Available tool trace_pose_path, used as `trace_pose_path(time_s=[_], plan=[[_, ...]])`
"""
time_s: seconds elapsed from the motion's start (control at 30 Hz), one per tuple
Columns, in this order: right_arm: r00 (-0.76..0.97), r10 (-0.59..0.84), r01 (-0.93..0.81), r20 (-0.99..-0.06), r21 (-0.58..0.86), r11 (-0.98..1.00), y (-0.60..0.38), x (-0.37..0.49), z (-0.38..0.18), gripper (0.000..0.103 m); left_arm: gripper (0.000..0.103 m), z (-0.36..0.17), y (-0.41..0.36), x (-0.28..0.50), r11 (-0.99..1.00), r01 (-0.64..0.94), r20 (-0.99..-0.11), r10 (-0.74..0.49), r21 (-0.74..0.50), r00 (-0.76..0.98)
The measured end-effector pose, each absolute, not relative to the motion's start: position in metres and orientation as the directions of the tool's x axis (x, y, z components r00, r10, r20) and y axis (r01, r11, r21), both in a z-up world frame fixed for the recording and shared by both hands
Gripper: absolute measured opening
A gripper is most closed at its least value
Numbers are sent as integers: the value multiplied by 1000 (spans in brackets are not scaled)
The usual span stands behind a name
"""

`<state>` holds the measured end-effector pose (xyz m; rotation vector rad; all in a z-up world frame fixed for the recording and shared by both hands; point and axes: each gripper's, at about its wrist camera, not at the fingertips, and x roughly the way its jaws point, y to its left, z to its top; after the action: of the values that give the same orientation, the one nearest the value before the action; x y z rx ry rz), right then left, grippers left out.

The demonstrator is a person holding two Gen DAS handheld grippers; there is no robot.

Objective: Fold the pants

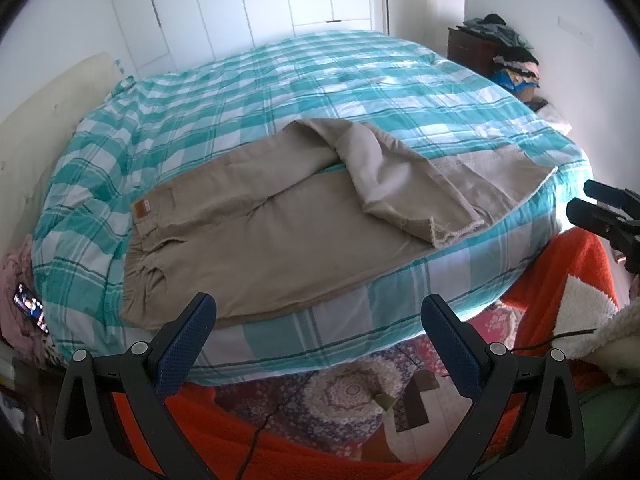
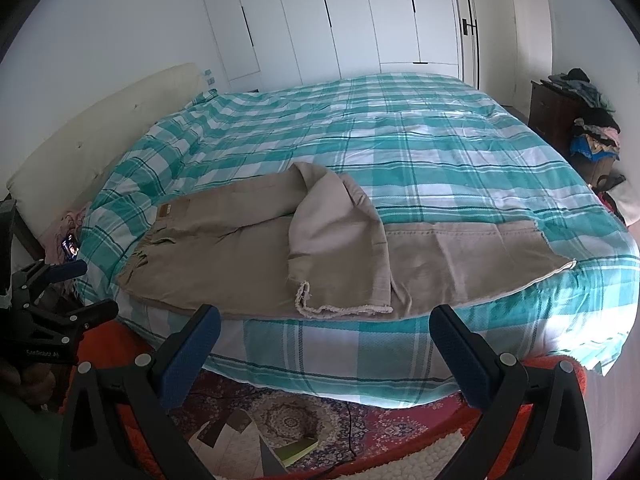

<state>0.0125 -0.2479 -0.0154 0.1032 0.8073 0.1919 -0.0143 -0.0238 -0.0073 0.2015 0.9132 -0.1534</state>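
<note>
Far left, beside the bed: a lit phone screen resting on a heap of pink fabric, below a cream padded headboard.

On the near edge of a bed covered in teal-and-white plaid: beige pants, laid lengthwise, waistband to the left with a small tan label showing near it. One leg stretched flat toward the right, its frayed hem just short of the bed's corner. Other leg doubled back over the first, paler inner side up, its frayed cuff resting at the mattress edge, near the middle of the garment.

Foreground, left wrist view: left gripper spread wide, blue-padded fingers empty, hovering just below the bed edge and clear of the cloth. Foreground, right wrist view: right gripper likewise spread wide and empty, poised below the folded cuff without touching it. Right gripper also visible at the right margin of the left view, fingers parted; left gripper at the left margin of the right view.

Beneath both tools: a patterned rug and bright orange fabric.

Background: white wardrobe doors with dark handles. Far right: a dark wooden dresser heaped with mixed clothing.
</note>
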Motion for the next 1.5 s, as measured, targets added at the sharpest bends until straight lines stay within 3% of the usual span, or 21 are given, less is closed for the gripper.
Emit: trace_pose_path(time_s=[1.5], plan=[[614, 198, -130, -764, 149, 980, -242, 20, -35, 103, 102, -10, -30, -9, 964, 237, -804, -43, 123, 593]])
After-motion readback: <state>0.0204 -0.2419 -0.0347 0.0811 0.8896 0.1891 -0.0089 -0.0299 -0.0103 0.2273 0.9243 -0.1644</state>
